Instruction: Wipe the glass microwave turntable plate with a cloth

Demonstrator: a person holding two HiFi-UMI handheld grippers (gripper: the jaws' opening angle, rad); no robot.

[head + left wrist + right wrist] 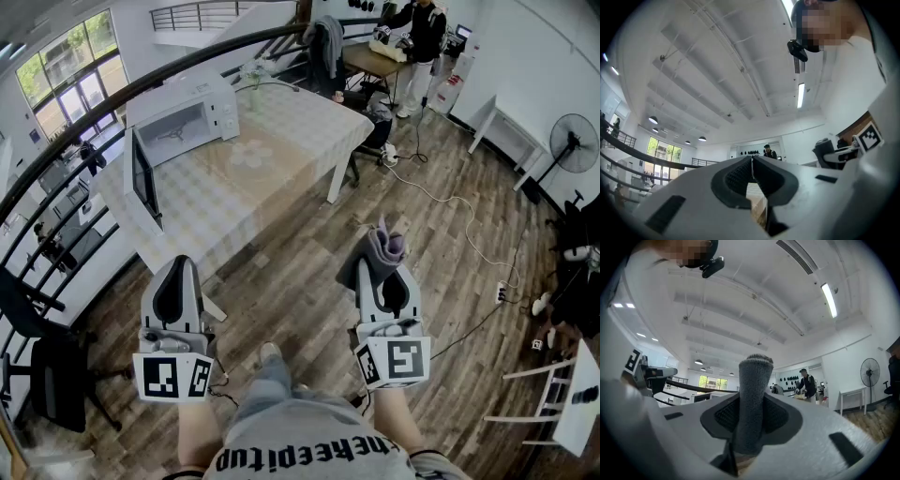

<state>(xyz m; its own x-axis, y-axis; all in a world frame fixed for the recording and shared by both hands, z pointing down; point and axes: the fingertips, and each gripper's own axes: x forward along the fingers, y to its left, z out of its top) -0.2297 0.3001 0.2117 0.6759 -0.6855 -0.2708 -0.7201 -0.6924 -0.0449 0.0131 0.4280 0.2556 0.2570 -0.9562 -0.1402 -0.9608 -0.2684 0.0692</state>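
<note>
— What was on the left?
— The left gripper (178, 270) had its jaws together on nothing. The microwave (184, 116), door open, stood on the table (291, 131) well ahead of it.
— And the right?
— The right gripper (385, 274) pinched the cloth (386, 244), which stuck up past its tips.

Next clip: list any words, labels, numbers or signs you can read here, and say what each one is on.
"heepitup": on the person's shirt in the head view. The letter before it is unclear.
Cubes on the left claw and right claw: black-and-white square patterns only, no words.
Cloth in the right claw: plain, no print.
Microwave: any label is too small to read.
</note>
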